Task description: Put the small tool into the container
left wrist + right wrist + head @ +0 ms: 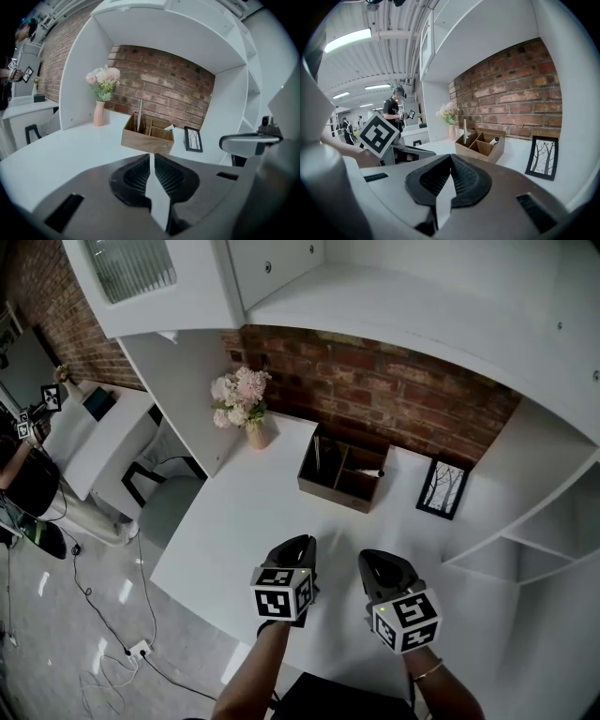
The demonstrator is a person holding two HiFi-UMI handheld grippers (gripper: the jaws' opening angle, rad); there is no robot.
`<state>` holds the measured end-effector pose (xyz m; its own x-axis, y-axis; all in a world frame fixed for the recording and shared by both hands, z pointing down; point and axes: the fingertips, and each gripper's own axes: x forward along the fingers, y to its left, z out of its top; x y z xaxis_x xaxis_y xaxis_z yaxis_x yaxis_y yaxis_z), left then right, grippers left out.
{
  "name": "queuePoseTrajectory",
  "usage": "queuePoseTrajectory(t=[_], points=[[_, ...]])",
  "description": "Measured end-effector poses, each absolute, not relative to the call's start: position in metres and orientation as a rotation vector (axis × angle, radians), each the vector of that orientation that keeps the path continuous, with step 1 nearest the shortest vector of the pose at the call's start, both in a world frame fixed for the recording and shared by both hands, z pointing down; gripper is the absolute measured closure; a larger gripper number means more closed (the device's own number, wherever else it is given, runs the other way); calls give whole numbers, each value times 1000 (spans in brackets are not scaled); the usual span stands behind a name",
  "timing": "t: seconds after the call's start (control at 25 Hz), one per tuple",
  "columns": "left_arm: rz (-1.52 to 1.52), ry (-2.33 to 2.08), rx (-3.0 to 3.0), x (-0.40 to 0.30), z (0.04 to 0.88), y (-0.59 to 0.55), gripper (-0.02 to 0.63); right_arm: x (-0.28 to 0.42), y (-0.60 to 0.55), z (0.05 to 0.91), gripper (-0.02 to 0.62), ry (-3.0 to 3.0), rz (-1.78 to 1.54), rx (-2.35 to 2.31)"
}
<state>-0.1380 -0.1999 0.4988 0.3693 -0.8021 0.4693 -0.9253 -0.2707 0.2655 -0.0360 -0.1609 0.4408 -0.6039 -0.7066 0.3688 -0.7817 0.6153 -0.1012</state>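
I am holding both grippers low over the near edge of the white table [230,521], side by side and well apart, both pointing toward the brick wall [403,395]. The left gripper [150,157] is closed down to a hairline slit between its tips, and nothing is sitting in that slit. The right gripper [450,157] is pressed fully together and is also carrying nothing. Ahead of both, the wooden box [323,486] is standing on the table just short of the wall, its compartments open to the top. The small tool [372,472] is lying tilted in a compartment at the box's right end, one end leaning up at the rim. A tall thin stick [139,113] is standing upright in the left-end compartment. Left of the box, a vase [257,435] of pale flowers is standing near the table's corner. To the right of the box, a framed tree picture [442,487] is leaning against the wall. Off to the far left, beyond the table, another person [26,474] is working with marker-tagged grippers.
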Motion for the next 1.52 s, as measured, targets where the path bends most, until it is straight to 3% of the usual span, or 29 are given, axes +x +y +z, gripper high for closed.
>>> queuePoseTrajectory(t=[0.64,1.52], points=[[275,-1594,2126,-128,466,-101,595,1,-106,441,591,-2583,386,1154],[193,-1714,2122,-114,427,-54,595,38,-72,422,591,-2641,314,1118]])
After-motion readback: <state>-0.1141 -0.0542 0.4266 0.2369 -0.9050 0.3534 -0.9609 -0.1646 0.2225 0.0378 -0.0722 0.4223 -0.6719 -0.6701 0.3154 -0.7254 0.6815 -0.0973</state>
